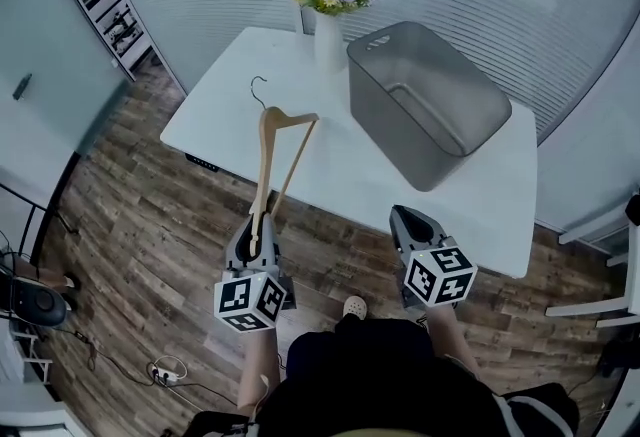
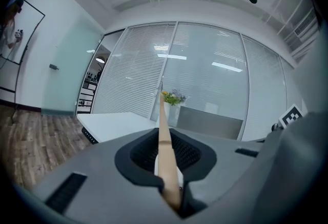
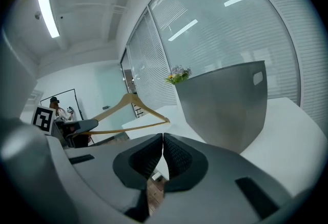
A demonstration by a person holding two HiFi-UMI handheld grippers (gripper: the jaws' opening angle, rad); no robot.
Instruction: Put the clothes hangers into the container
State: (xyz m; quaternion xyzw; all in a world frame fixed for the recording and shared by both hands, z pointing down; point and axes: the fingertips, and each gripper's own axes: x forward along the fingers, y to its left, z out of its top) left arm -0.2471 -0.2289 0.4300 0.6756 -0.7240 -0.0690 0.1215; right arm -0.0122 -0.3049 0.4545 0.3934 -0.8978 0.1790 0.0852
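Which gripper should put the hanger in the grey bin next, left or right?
Left, most likely. The left gripper is shut on one end of the wooden hanger, which sticks out over the white table where the grey bin stands. The right gripper is shut with nothing between its jaws.

Left gripper (image 1: 258,222) clamped on hanger (image 1: 264,155), right gripper (image 1: 404,217) closed, empty

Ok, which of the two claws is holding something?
The left claw, clamped on one end of the wooden hanger; the right claw is shut on nothing.
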